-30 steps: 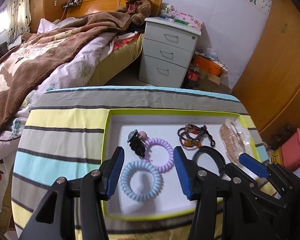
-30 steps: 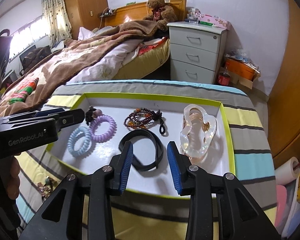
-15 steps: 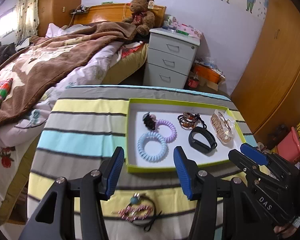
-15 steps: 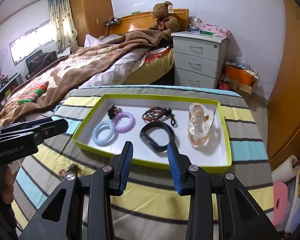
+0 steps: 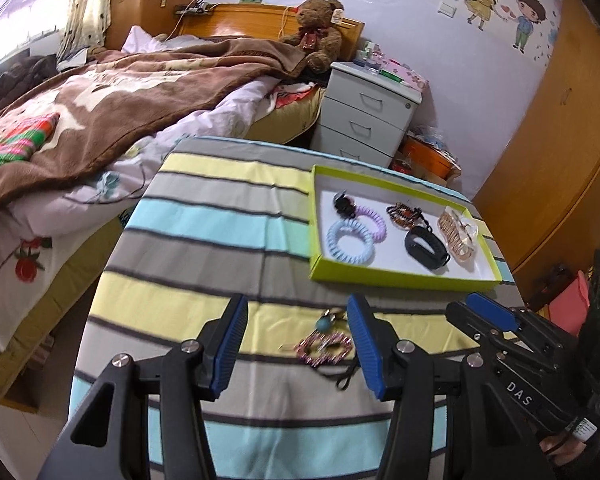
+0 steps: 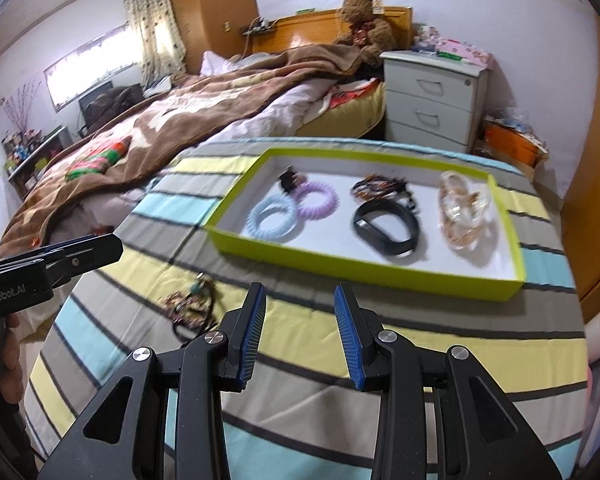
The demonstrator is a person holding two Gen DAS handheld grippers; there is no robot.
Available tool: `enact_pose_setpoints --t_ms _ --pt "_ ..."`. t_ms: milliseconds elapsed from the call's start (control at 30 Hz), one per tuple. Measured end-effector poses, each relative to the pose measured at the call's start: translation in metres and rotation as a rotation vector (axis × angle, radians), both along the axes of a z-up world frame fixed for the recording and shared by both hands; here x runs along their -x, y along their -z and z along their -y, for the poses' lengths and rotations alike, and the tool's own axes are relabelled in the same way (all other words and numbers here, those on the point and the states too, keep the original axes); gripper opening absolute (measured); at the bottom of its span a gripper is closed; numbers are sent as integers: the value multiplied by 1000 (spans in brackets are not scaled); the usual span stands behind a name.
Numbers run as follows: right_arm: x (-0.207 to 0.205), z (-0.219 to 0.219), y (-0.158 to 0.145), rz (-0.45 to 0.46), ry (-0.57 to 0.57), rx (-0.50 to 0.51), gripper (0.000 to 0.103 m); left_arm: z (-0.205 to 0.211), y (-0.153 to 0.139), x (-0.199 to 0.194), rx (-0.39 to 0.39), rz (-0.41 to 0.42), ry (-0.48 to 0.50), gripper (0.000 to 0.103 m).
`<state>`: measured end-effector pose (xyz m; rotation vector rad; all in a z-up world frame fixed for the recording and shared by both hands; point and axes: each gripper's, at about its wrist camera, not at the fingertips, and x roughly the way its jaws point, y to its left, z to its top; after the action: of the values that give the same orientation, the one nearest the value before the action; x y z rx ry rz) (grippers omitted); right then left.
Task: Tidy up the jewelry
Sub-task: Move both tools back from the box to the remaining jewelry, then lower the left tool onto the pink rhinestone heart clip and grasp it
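Nearest the cameras, both grippers hang above the near part of a table covered in a striped cloth. The left gripper has its jaws parted with nothing clamped; seen between its blue pads is a small tangle of jewelry lying on the cloth close to the table's near edge: a pink beaded piece, a teal bead and a black cord. In the right wrist view the same tangle lies to the left of the right gripper, whose jaws stand partly apart and hold nothing, with only striped cloth between them.

Farther back, toward the far right part of the table, sits a shallow tray with lime-green walls and a white floor. In it, from left to right: a pale blue coil bracelet touching a lilac coil bracelet, a small dark hair tie behind them, a dark beaded bracelet near the far wall, a black band in front of it, and a clear, amber-tinted piece near the right wall.

Beyond the table are a bed with a brown blanket, a teddy bear and a white nightstand.
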<state>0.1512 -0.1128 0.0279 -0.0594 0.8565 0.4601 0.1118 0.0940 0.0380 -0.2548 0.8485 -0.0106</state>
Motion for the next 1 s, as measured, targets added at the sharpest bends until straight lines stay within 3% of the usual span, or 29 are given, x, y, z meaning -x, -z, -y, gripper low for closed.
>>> enact_pose_setpoints --t_ms 500,733,1000 --pt "-8 -31 26 -90 -75 -63 37 -34 28 24 53 -30 -37 54" --pt "-8 -20 31 -111 -46 -80 37 -15 42 9 57 -42 98 54" --pt "-8 -7 33 -122 -15 -99 37 11 53 -11 -37 -60 222 54"
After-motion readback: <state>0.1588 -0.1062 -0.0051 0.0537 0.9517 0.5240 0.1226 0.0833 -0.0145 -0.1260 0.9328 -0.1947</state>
